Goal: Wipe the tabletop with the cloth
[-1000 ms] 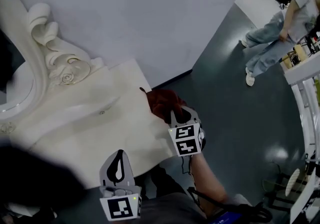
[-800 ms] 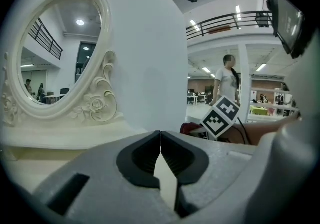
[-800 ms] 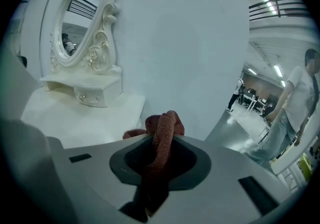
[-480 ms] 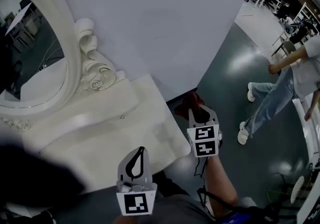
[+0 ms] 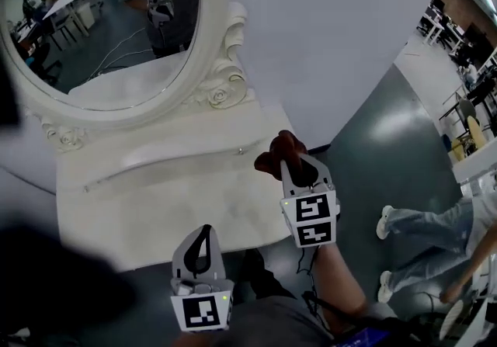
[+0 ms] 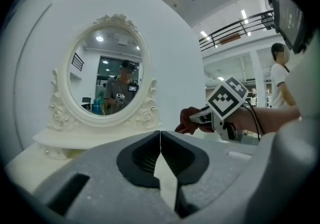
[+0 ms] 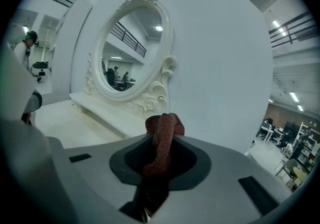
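A dark red cloth (image 5: 276,156) is bunched between the jaws of my right gripper (image 5: 286,162), which is shut on it and held in the air over the right end of the white tabletop (image 5: 171,190). In the right gripper view the cloth (image 7: 162,140) sticks up from between the jaws. My left gripper (image 5: 203,234) hangs at the table's front edge, its jaws shut with nothing in them (image 6: 160,140). The left gripper view shows the right gripper (image 6: 200,118) with the cloth (image 6: 189,120) off to its right.
An oval mirror (image 5: 116,19) in an ornate white frame stands on a raised shelf (image 5: 155,153) at the back of the table, against a white wall. Right of the table is dark floor, where a person (image 5: 435,221) walks. Desks stand further off.
The head view has swung up, so the mirror now fills the top. My right gripper has risen with the cloth and stands over the table's right end. The left gripper moved along too.
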### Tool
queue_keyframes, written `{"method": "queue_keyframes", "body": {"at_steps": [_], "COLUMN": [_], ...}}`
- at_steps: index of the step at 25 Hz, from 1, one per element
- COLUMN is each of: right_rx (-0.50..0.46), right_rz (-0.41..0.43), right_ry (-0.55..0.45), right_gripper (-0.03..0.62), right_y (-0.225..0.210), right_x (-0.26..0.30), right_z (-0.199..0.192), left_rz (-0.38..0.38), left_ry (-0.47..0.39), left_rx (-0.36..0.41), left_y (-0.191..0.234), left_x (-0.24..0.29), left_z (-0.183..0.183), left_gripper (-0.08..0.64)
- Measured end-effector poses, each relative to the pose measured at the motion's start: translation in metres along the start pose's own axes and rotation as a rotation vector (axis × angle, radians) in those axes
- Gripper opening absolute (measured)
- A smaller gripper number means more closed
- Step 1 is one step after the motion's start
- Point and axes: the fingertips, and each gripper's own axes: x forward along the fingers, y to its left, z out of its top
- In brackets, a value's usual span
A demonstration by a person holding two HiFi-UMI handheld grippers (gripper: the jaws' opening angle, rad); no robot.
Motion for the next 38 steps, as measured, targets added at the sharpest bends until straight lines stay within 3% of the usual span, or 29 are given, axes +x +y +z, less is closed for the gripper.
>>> {"method": "queue_keyframes", "body": {"at_steps": [4,11,16,21,25,30,38], "right_rx": [-0.065,-0.144,-0.192,-0.197,-0.195,-0.195,-0.187], "right_rz": [0.107,0.271,0.394,0.482,0.529,0.560,0.553], "right_ry": [-0.043,-0.057,-0.038,0.017,0.086,0.150,0.155], "right_gripper": [0.072,0.072,0.072,0.072,0.072,0.072,0.072], "right_y": [0.076,0.199,0.271,0.329,0.359,0.383,0.386], "right_x": [-0.013,-0.018,-0.008,0.008,0.020,0.027,0.030], "right_z": [0.029,0.041,0.030,-0.006,-0.045,-0.082,-0.098], "left_rz": [0.095,0.219,0.322,0.387,0.418,0.449,0.439], "left_ry": [-0.015,0.032,0.084,0.155,0.204,0.204,0.226], "left_rx": [-0.025,-0.064,-0.108,-0.152,-0.169,-0.175,-0.176], "left_y": [0.031,0.073,0.104,0.126,0.138,0.156,0.159], "left_x": [-0.059,-0.142,-0.178,-0.199,-0.208,-0.208,-0.200], "left_z": [-0.004,-0.032,-0.055,-0.093,-0.117,-0.129,-0.142], "left_gripper": [0.017,0.017,0.017,0.017,0.017,0.017,0.017]}}
